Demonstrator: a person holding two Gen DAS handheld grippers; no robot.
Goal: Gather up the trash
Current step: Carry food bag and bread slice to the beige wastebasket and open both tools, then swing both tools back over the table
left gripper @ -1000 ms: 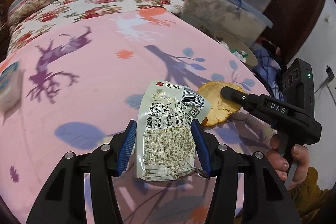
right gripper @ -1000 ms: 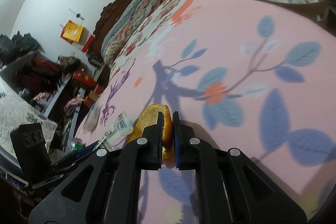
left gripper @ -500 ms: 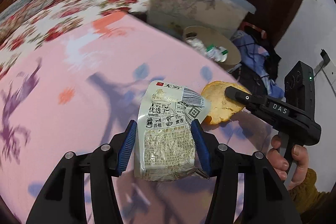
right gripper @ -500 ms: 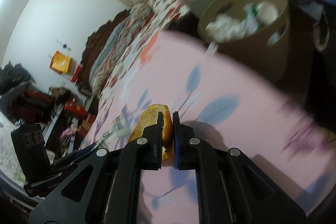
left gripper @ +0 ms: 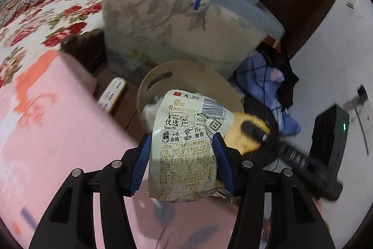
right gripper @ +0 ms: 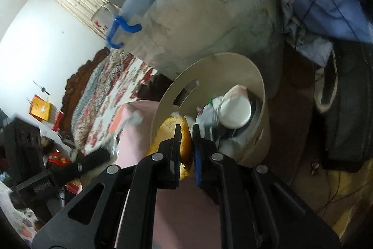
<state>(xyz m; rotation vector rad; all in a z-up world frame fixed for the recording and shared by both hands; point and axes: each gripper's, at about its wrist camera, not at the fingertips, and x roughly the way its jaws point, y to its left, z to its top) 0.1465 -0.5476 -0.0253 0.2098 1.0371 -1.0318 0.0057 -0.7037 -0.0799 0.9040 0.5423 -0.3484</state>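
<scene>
Both wrist views close above one shared bin (left gripper: 149, 85) (right gripper: 261, 90).

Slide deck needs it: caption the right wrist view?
Right tool carries orange peel toward beige bin of trash.

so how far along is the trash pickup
Done: both pieces are picked up. The left gripper is shut on the snack wrapper; the right gripper is shut on the orange peel. In hand: both are held by the beige bin, which already holds trash. Left: opening the jaws so both drop in.
</scene>
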